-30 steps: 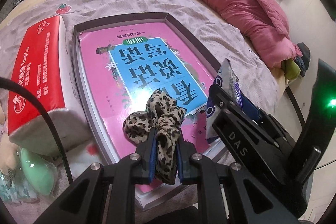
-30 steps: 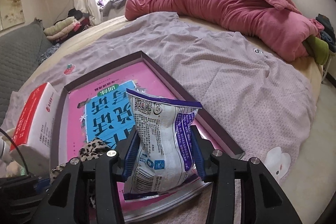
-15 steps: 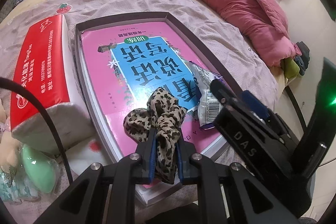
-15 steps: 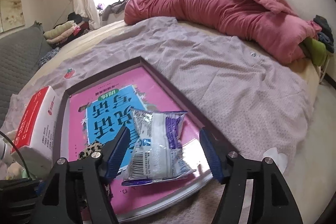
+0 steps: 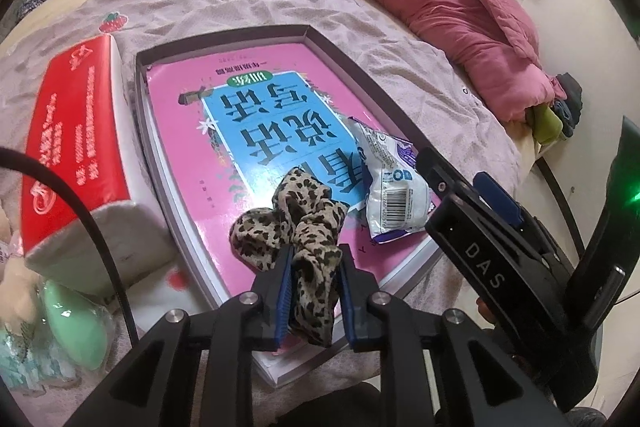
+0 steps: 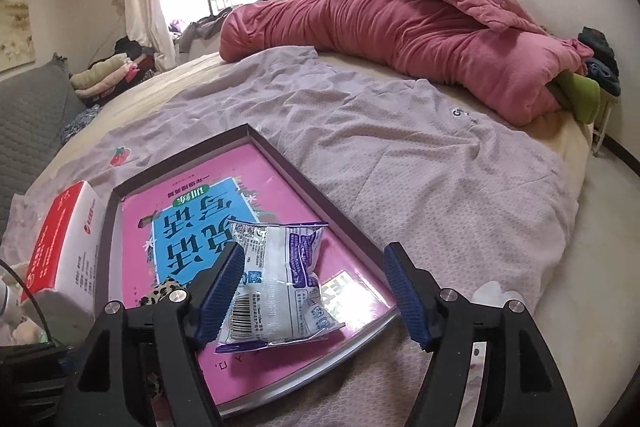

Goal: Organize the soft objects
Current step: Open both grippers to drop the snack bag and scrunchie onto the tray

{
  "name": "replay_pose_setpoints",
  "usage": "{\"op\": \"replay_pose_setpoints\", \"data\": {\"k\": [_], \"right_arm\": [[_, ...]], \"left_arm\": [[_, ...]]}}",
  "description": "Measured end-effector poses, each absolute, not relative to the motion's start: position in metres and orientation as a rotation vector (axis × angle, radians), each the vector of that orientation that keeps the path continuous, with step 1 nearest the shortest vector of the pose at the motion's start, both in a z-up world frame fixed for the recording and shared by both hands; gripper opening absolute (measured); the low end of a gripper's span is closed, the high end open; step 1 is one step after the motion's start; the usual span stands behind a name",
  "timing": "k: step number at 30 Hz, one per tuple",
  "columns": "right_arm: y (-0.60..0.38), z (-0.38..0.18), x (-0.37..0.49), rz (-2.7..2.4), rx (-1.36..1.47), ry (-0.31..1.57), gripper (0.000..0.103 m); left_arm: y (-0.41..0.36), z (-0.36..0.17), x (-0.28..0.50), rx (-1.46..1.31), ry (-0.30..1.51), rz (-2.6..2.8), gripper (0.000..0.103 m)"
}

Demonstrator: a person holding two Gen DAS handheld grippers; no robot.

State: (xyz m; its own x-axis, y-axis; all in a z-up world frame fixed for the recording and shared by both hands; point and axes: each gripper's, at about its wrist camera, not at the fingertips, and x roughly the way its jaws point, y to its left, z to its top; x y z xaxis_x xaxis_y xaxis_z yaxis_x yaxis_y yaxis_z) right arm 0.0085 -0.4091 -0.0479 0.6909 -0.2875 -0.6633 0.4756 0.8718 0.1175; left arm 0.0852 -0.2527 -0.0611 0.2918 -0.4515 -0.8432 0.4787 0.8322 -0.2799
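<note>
The right gripper (image 6: 310, 287) is no longer squeezing the snack packet (image 6: 276, 287): a second ago it was holding the packet upright above the tray, and now its blue pads (image 6: 404, 291) are standing wide apart on either side of it. The packet is lying flat on the pink book (image 6: 256, 187) at the near right of the tray (image 6: 280, 151), barcode end nearest. In the left wrist view the packet (image 5: 390, 187) is showing just right of the leopard scrunchie (image 5: 296, 215), where before it was hanging higher behind the right gripper's finger (image 5: 472, 203).
</note>
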Motion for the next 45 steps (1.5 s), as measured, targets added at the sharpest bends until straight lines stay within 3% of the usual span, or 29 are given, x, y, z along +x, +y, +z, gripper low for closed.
{"op": "replay_pose_setpoints", "data": {"k": [4, 10, 14, 31, 45], "right_arm": [[-0.410, -0.047, 0.007, -0.434, 0.294, 0.681, 0.073], [-0.411, -0.045, 0.006, -0.442, 0.292, 0.670, 0.074], [-0.410, -0.042, 0.004, -0.444, 0.287, 0.658, 0.074], [-0.385, -0.016, -0.001, -0.411, 0.210, 0.609, 0.075], [-0.316, 0.025, 0.002, -0.289, 0.088, 0.612, 0.075]], "left_arm": [[-0.252, -0.057, 0.085, 0.030, 1.103, -0.608, 0.041], [-0.249, -0.050, 0.085, 0.029, 1.085, -0.591, 0.044], [-0.244, -0.040, 0.084, 0.025, 1.055, -0.572, 0.052], [-0.198, 0.008, 0.069, -0.021, 0.937, -0.488, 0.054], [-0.109, 0.025, 0.052, -0.090, 0.912, -0.370, 0.054]]}}
